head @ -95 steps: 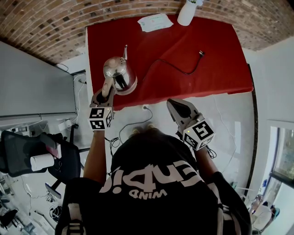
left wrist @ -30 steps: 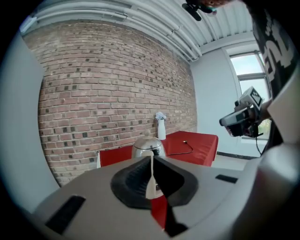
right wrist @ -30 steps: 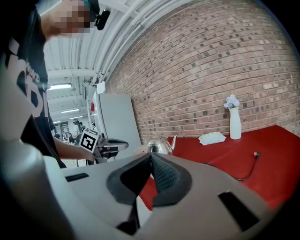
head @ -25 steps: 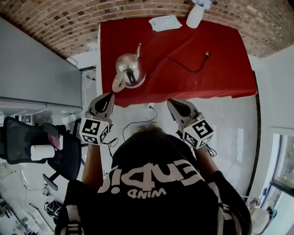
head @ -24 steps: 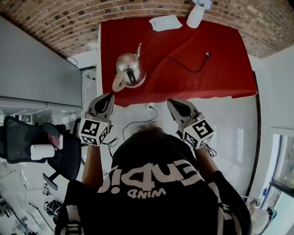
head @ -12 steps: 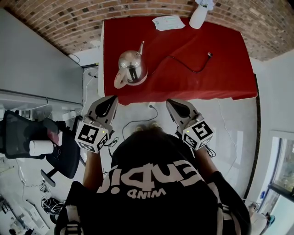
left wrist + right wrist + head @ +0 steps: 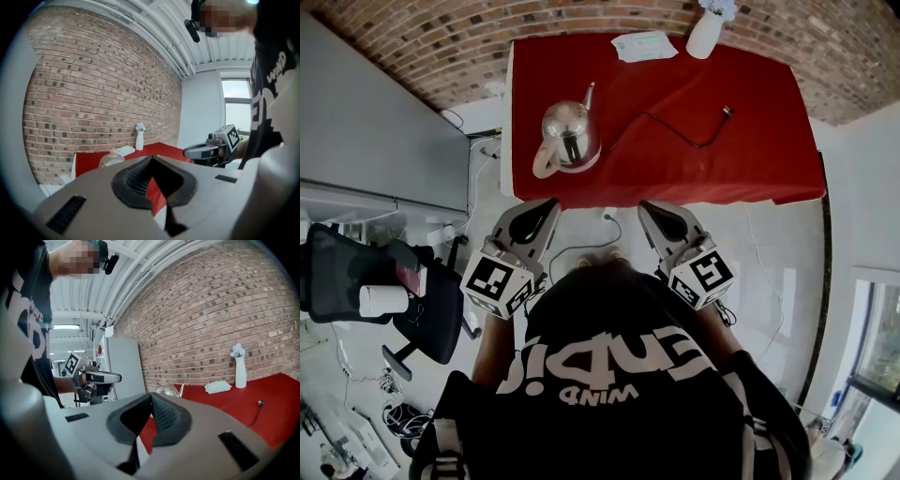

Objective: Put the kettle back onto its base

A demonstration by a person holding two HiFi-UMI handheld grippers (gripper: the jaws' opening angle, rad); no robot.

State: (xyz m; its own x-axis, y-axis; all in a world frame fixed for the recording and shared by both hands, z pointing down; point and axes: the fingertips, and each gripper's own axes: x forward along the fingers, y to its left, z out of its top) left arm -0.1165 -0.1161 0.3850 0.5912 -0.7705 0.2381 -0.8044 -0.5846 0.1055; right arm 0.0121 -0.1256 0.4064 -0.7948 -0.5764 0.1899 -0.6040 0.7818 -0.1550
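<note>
This looks like a lab or studio workroom in an office building, not a home. A bare brick wall (image 7: 412,47) backs a table (image 7: 750,159) draped in red cloth, on a pale glossy floor (image 7: 769,253). A black office chair (image 7: 356,281) stands near a tall grey cabinet (image 7: 123,366), and loose cables (image 7: 572,251) trail over the floor. Overhead run exposed white pipes (image 7: 164,33) and a strip light (image 7: 65,326). A large window (image 7: 232,108) fills one end.

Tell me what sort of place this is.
Likely an office or lab workspace: a bare brick wall, a red-covered table holding the kettle, and an office chair nearby.
</note>
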